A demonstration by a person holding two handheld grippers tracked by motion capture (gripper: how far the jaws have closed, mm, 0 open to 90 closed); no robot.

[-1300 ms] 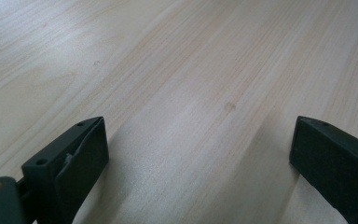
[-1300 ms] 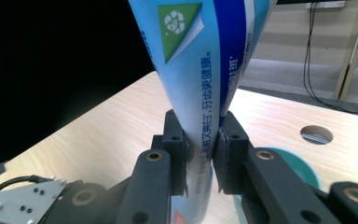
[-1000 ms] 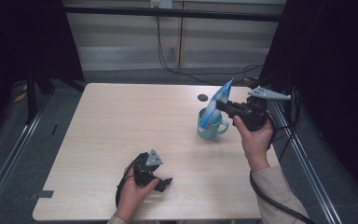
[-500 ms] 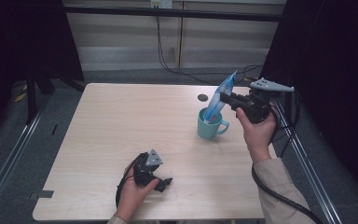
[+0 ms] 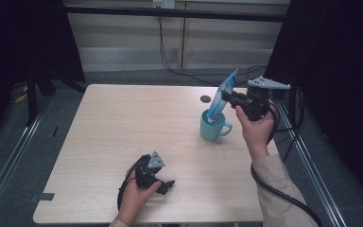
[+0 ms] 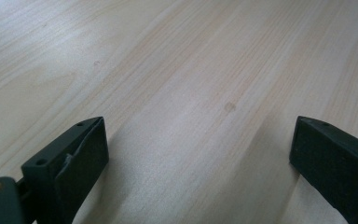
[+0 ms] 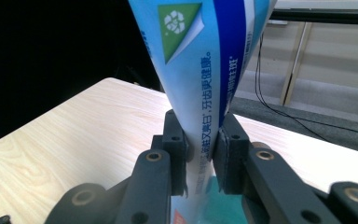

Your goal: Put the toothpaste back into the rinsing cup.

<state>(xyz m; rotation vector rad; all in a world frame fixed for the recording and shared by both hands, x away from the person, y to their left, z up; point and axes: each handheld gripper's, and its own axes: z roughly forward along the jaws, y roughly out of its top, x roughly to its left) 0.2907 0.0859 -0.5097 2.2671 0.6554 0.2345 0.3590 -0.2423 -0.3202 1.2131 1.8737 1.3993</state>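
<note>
A blue and white toothpaste tube (image 5: 221, 96) stands tilted over a teal mug (image 5: 211, 129) at the table's right side. Its lower end is at the mug's mouth. My right gripper (image 5: 228, 98) is shut on the tube's middle, held from the right by a hand. In the right gripper view the pads squeeze the tube (image 7: 200, 70) flat, and the teal mug (image 7: 230, 205) lies just below the right gripper (image 7: 200, 142). My left gripper (image 5: 167, 183) rests near the table's front edge. In its own view the left gripper (image 6: 198, 154) stands open over bare wood.
The light wooden table (image 5: 123, 123) has a small dark round mark (image 5: 205, 99) behind the mug. Black cables (image 5: 170, 56) hang at the back wall. Metal rails (image 5: 9, 156) run along the floor on both sides of the table.
The right hand has lifted the tube a little and drawn it up from deeper in the mug. The left hand has stayed still.
</note>
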